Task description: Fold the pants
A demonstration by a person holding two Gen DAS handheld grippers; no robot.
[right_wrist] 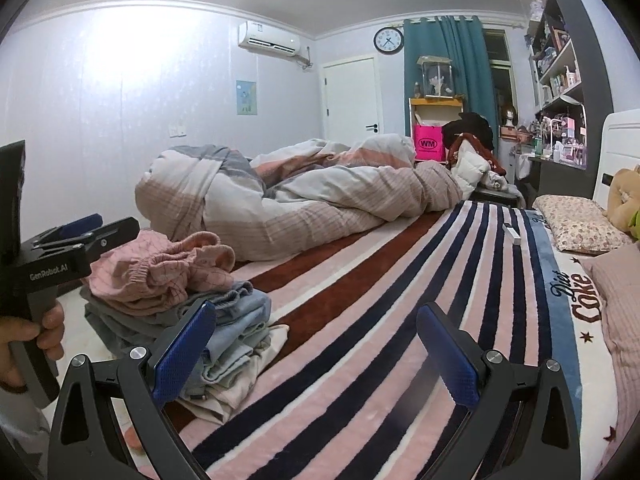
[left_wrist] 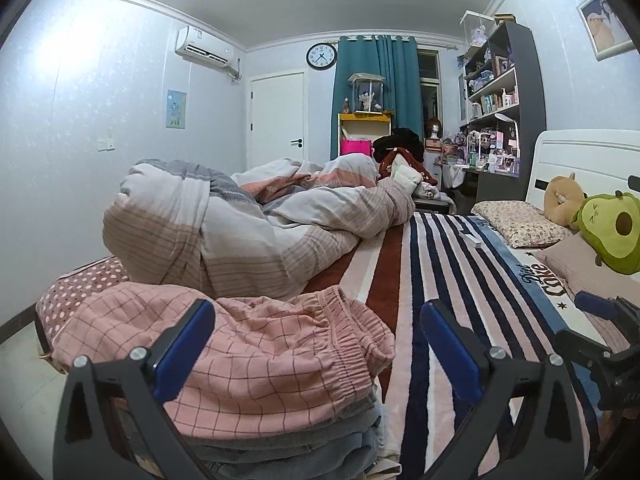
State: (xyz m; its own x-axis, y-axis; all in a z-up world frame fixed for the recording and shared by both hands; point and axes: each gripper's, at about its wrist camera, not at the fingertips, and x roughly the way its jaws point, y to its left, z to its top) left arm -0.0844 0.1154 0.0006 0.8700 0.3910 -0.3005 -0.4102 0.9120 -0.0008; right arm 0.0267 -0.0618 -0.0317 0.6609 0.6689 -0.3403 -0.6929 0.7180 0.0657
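Note:
Pink checked pants (left_wrist: pixel 260 344) lie crumpled, waistband up, on top of a pile of folded clothes (right_wrist: pixel 224 320) at the bed's near left corner. In the left wrist view my left gripper (left_wrist: pixel 317 307) is open just above these pants, its blue pads either side of the waistband, holding nothing. A hand (right_wrist: pixel 24 336) holds the left gripper (right_wrist: pixel 118 222) beside the pink pants (right_wrist: pixel 160 268) in the right wrist view. To the right of the pile, my right gripper (right_wrist: pixel 317 308) is open over the striped blanket (right_wrist: pixel 360 320), empty.
A bunched duvet (left_wrist: pixel 240 220) fills the far left half of the bed. Pillows (right_wrist: pixel 576 224) and an avocado plush (left_wrist: pixel 608 228) sit at the headboard on the right. A small white object (right_wrist: pixel 512 234) lies on the blanket. The floor (left_wrist: pixel 20 360) drops off left of the pile.

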